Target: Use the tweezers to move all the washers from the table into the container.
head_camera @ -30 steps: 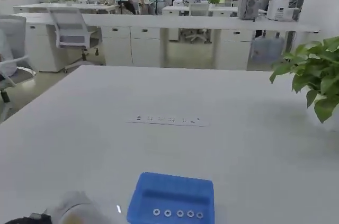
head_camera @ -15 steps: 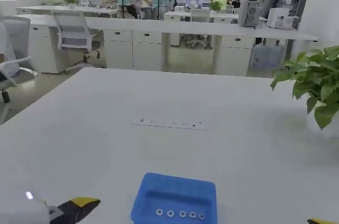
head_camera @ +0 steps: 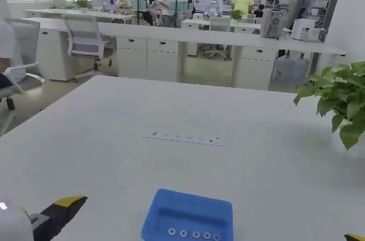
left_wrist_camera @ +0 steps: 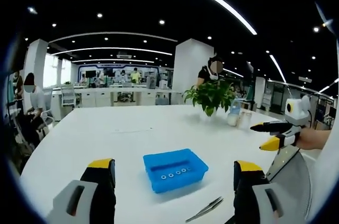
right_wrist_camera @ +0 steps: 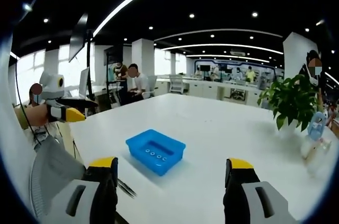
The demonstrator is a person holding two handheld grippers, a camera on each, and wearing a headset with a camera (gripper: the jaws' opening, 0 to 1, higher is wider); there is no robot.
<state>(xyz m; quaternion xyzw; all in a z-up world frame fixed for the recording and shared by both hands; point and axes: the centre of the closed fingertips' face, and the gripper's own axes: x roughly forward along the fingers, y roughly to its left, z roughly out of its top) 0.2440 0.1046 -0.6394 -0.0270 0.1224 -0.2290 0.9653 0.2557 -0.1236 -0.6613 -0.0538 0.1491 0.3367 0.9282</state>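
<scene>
White worktop stretches through an open office, with desks and people at the far end. On the left gripper the fingers stand wide apart and grip nothing. On the right gripper the fingers are spread just as wide, also empty. Both grippers hang above the worktop, one on each side of the container. The tweezers lie flat on the worktop just beside the container's near edge, apart from both grippers. The blue container sits on the worktop, and five washers lie in a row on its floor. A leafy plant stands well off to the right.
</scene>
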